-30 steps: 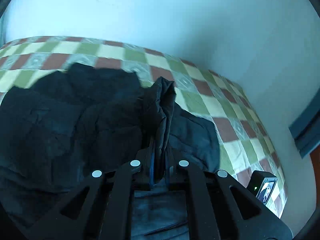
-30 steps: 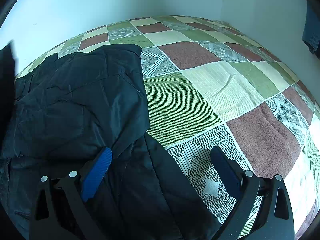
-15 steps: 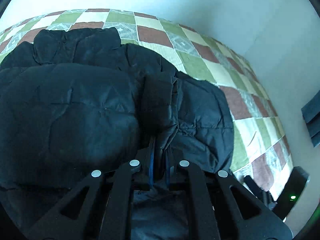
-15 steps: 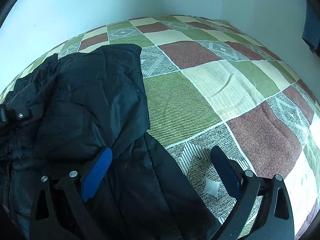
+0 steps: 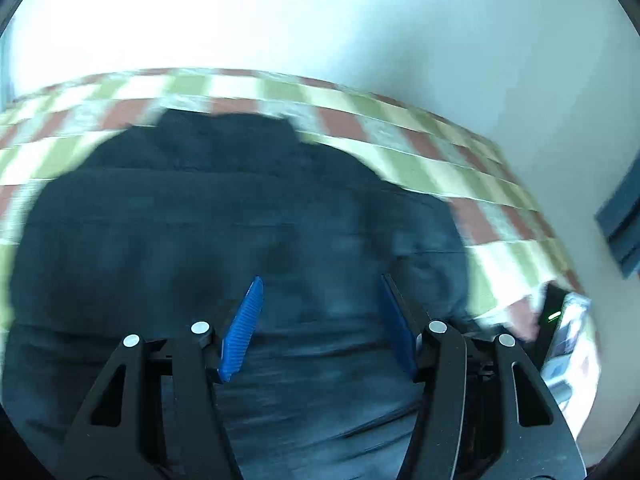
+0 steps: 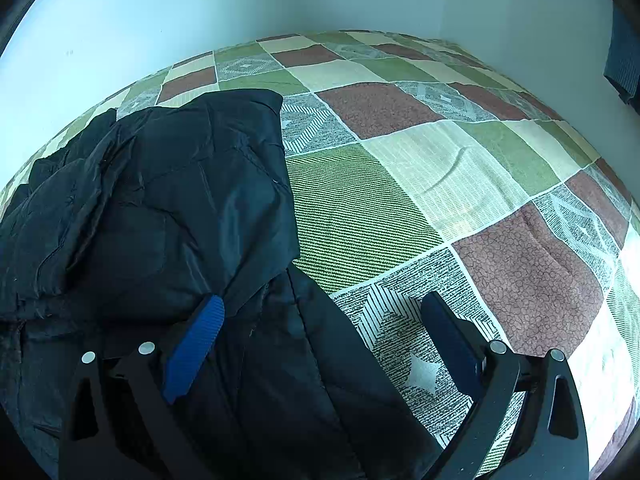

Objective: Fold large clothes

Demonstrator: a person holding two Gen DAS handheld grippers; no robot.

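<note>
Jaws of the left gripper [image 5: 320, 312] have just been opening, nothing between them, letting the black jacket [image 6: 168, 216] settle folded on the checked bedspread [image 6: 440, 168]. The right gripper [image 6: 320, 332] waits wide open over its edge.

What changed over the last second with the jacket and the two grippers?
The left gripper let go: a second ago it was shut on a raised fold of the dark jacket, carried it over the garment, and its jaws have just been opening, with nothing pinched between them. The fold now lies flat. The right gripper stayed open, over the jacket's edge on the checked bedspread.
</note>
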